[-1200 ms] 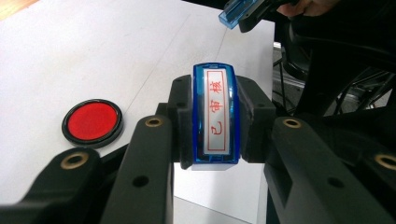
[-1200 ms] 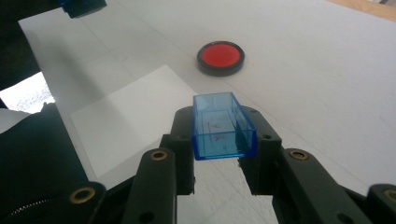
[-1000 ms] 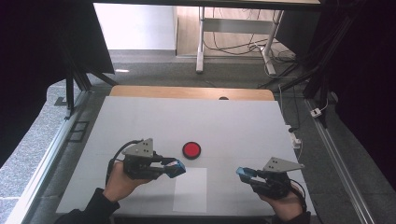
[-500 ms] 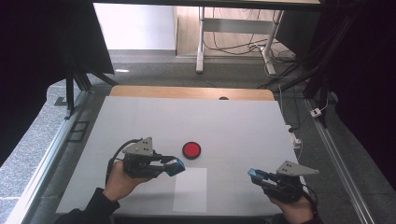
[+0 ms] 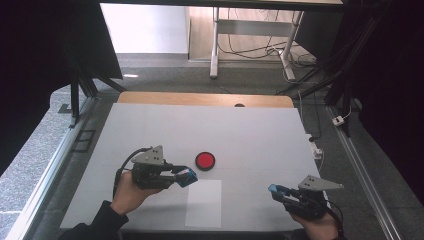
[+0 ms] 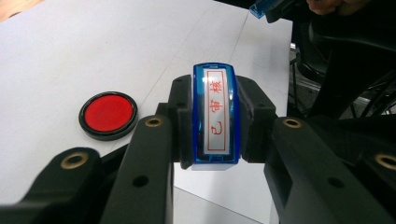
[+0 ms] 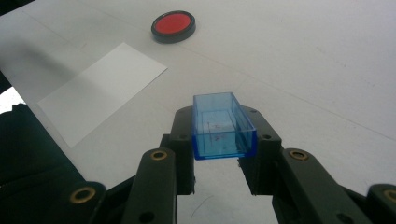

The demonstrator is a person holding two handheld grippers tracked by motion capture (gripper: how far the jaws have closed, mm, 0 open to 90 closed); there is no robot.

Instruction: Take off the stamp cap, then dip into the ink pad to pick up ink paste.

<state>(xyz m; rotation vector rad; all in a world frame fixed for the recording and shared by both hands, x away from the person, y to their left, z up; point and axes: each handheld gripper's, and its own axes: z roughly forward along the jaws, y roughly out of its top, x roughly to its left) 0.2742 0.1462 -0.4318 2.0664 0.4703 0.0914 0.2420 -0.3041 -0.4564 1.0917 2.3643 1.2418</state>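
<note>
Clamping a blue translucent plastic stamp (image 6: 215, 116), the left gripper (image 5: 184, 176) sits at the lower left of the high view, its black jaws closed on the stamp's long sides. In the left gripper view the stamp is a narrow rectangular block whose glossy white label with red characters faces the camera; its long axis runs up the frame, between the jaws. The left hand (image 5: 131, 192) wraps the gripper body from below, forearm entering from the bottom edge, and the gripper points level toward the right of the high view.

At the lower right of that view, the right gripper (image 5: 276, 190) points left, held low over the table by the right hand (image 5: 317, 226). Its jaws are closed on a clear blue plastic cap (image 7: 221, 125), an open rectangular box with thin walls, long axis running away from the camera in the right gripper view.

Between the grippers, a white rectangular sheet of paper (image 5: 204, 202) lies flat on the matte grey table (image 5: 250, 130). A round ink pad (image 5: 205, 160), red with a black rim, rests just above it.
</note>
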